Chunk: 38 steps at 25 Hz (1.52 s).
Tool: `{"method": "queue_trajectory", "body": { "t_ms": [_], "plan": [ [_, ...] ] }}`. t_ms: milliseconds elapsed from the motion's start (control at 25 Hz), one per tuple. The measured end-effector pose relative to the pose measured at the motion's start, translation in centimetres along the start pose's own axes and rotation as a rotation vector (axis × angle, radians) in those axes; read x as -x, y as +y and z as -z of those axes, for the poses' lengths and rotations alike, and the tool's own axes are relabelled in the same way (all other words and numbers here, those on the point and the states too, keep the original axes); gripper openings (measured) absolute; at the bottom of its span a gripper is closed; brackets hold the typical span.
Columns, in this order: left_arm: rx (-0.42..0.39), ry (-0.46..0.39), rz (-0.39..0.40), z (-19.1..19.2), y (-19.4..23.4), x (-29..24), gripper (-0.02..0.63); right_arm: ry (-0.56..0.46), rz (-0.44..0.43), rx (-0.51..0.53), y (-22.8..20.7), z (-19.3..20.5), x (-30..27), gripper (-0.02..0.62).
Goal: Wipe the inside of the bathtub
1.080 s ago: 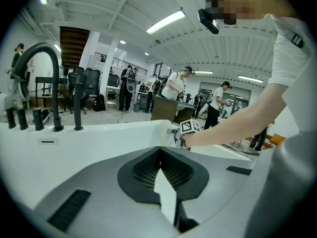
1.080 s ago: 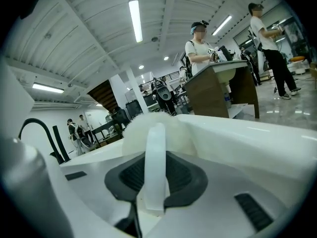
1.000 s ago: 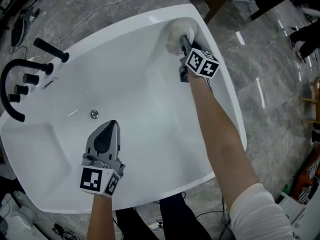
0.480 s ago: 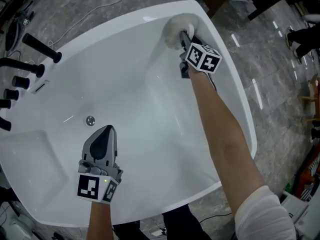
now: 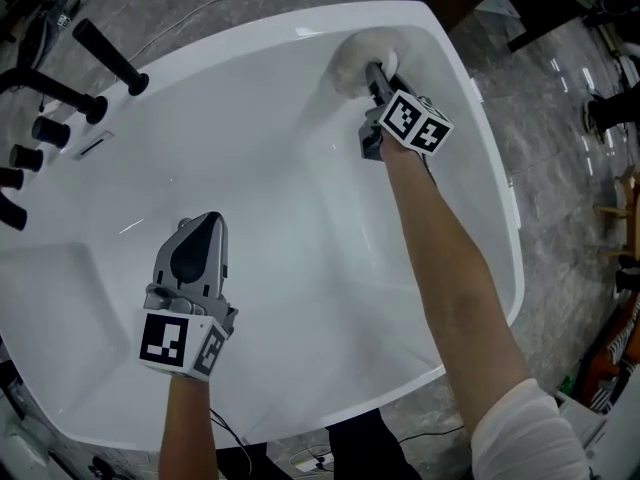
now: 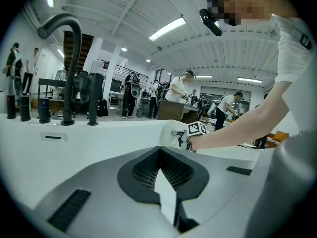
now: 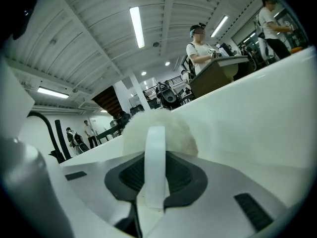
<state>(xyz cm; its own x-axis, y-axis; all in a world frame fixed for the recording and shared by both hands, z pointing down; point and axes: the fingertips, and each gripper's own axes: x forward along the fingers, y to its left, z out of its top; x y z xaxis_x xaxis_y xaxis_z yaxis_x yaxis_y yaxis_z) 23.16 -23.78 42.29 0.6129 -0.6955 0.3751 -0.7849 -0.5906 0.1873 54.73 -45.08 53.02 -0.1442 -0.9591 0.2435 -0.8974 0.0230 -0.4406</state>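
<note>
Over at far corner of bathtub [image 5: 300,218], right claw [image 5: 375,73] clamped on fluffy wiper [image 5: 352,56] against wall; left claw [image 5: 205,220] pinched together, empty. Guessing floor's not wiped yet.

Left tongs [image 6: 159,152] together, above bathtub [image 6: 99,142]

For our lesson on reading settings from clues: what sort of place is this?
Likely a workshop or lab hall, not a home bathroom: the bathtub stands on open grey stone floor, people work at benches behind it, and strip lights line a bare ceiling.
</note>
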Motion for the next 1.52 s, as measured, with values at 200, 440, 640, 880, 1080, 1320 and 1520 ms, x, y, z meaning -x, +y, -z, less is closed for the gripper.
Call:
{"method": "queue_trajectory", "body": {
  "t_ms": [200,440,640,880,1080,1320,1520],
  "plan": [
    [0.001,-0.008,-0.002,-0.1,1.4,1.7,0.009,0.009,-0.027,0.004,3.5,1.1,0.0,0.091],
    [0.023,-0.009,-0.036,0.3,3.5,5.8,0.009,0.035,-0.053,0.012,9.7,3.2,-0.2,0.091],
    [0.025,-0.012,-0.059,0.3,6.0,9.5,0.009,0.043,-0.073,-0.023,15.0,5.6,-0.7,0.091],
    [0.031,-0.013,-0.112,1.1,11.1,14.3,0.009,0.062,-0.088,-0.031,20.7,8.7,-1.1,0.091],
    [0.041,-0.016,-0.14,1.8,14.7,18.0,0.009,0.089,-0.112,-0.007,25.9,11.0,-1.2,0.091],
    [0.049,-0.012,-0.143,2.9,17.5,21.3,0.009,0.109,-0.154,0.014,31.9,13.4,-1.6,0.091],
    [0.062,-0.014,-0.144,3.5,19.8,23.7,0.009,0.114,-0.162,0.021,35.7,15.0,-1.9,0.091]
  ]
}}
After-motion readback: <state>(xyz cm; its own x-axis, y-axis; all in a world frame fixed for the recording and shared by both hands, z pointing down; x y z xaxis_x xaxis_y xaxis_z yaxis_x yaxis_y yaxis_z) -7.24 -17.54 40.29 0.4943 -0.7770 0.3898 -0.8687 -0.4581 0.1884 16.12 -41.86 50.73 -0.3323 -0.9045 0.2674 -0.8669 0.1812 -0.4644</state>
